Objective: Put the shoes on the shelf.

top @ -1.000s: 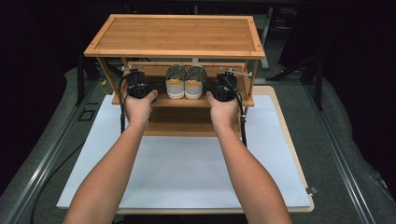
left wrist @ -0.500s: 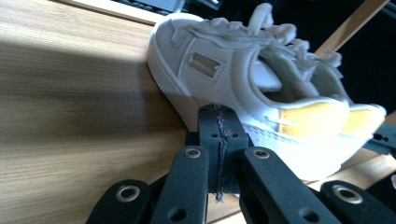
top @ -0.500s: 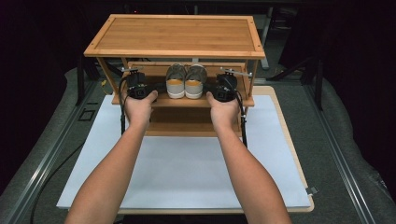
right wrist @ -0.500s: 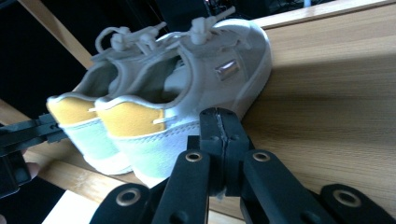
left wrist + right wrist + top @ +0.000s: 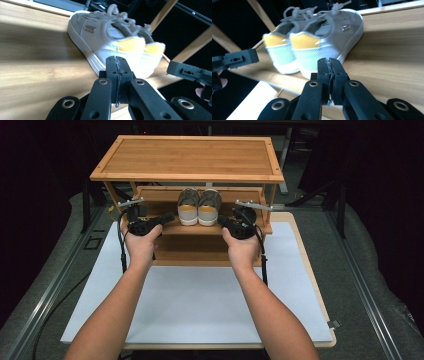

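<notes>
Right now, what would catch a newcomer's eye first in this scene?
The pair of grey shoes with yellow heels, side by side on the middle shelf of the wooden rack. The left gripper and the right gripper flank it, aimed inward at the heels, both shut and holding nothing.

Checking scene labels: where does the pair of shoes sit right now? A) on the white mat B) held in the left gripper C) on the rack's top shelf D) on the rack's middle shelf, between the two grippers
D: the pair of shoes stands on the middle shelf under the top shelf, with the left gripper and right gripper either side, both shut and empty.
</notes>
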